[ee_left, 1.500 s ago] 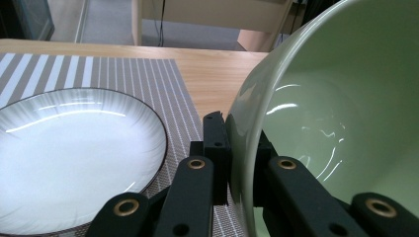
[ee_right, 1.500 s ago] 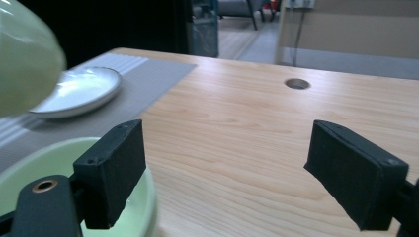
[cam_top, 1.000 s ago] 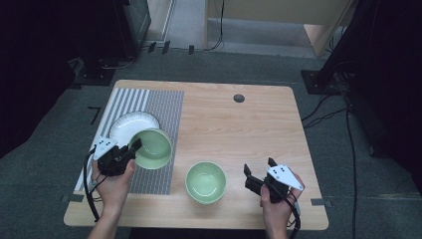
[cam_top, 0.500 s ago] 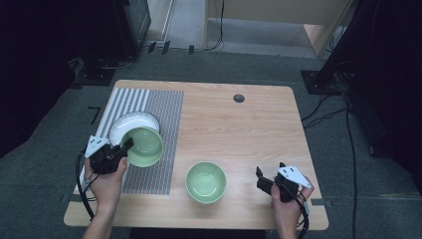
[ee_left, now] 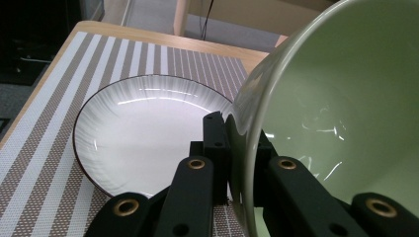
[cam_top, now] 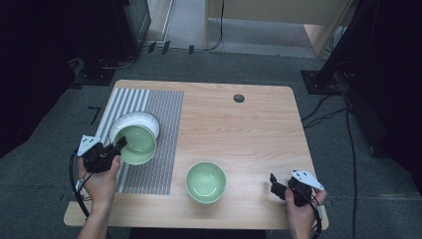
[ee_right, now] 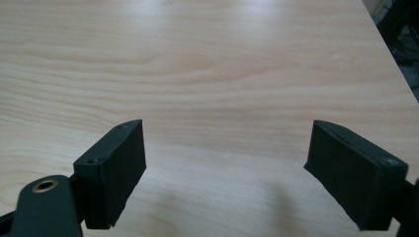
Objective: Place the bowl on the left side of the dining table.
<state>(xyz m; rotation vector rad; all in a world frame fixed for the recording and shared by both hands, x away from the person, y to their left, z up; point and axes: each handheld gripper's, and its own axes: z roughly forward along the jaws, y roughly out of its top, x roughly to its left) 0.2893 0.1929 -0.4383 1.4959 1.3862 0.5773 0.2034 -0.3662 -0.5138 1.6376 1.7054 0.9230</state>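
Far left, the left gripper [cam_top: 118,146] has its black jaws pinched on the rim of a glossy pale green ceramic bowl [cam_top: 138,144], one jaw inside the wall and one outside. That bowl sits over the near edge of a white ribbed plate with a thin dark rim [cam_top: 127,121], all of it above a grey-and-white striped woven placemat [cam_top: 158,129]. The left gripper view is where you get the plate's fine radial ribbing [ee_left: 148,133] and the mat's mesh weave [ee_left: 44,148]; from the high view they just look flat. Two green bowls in total: the second one [cam_top: 206,182] stands free on the light wood-grain table [cam_top: 239,134], near the front edge. There's one small dark round disc [cam_top: 239,98] towards the far side. Over at the right, the right gripper [cam_top: 274,182] has its jaws spread wide with nothing between them, just bare wood grain in its own view.
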